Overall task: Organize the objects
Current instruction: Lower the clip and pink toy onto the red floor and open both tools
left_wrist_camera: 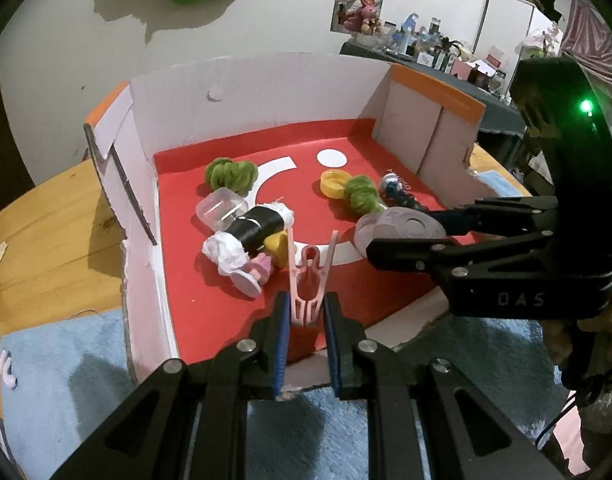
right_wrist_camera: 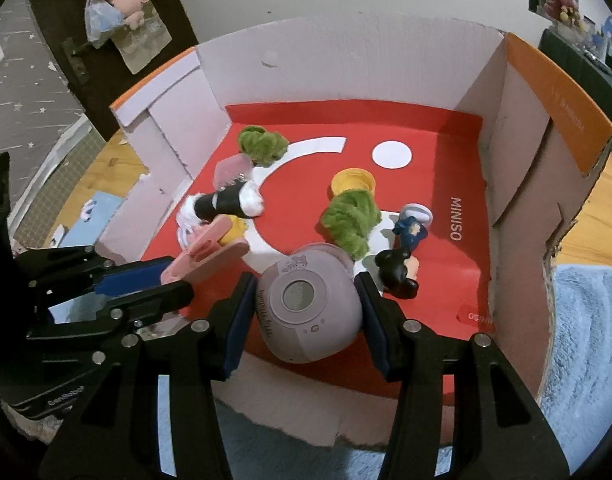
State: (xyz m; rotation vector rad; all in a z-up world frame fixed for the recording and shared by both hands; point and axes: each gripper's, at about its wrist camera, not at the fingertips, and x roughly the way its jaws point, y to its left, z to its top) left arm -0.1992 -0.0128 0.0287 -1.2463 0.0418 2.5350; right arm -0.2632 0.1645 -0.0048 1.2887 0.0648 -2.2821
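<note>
A cardboard box [left_wrist_camera: 266, 88] with a red floor [right_wrist_camera: 446, 168] holds two green fuzzy balls [left_wrist_camera: 230, 174] [right_wrist_camera: 350, 218], a black thread spool [left_wrist_camera: 258, 226], a clear case [left_wrist_camera: 220, 208], a yellow cap [right_wrist_camera: 352, 182] and a small figure [right_wrist_camera: 406, 252]. My left gripper [left_wrist_camera: 306, 312] is shut on a pink clothes peg [left_wrist_camera: 308, 280] over the box's near edge. It shows in the right wrist view [right_wrist_camera: 210, 256] too. My right gripper [right_wrist_camera: 306, 308] is shut on a round lilac device [right_wrist_camera: 310, 308], held low over the box floor. The device also shows in the left wrist view [left_wrist_camera: 402, 226].
The box stands on a wooden table [left_wrist_camera: 46, 220] with a light blue fluffy mat [left_wrist_camera: 66, 360] in front. A small pink figure [left_wrist_camera: 258, 270] lies by the spool. A cluttered dark table [left_wrist_camera: 426, 52] stands behind to the right.
</note>
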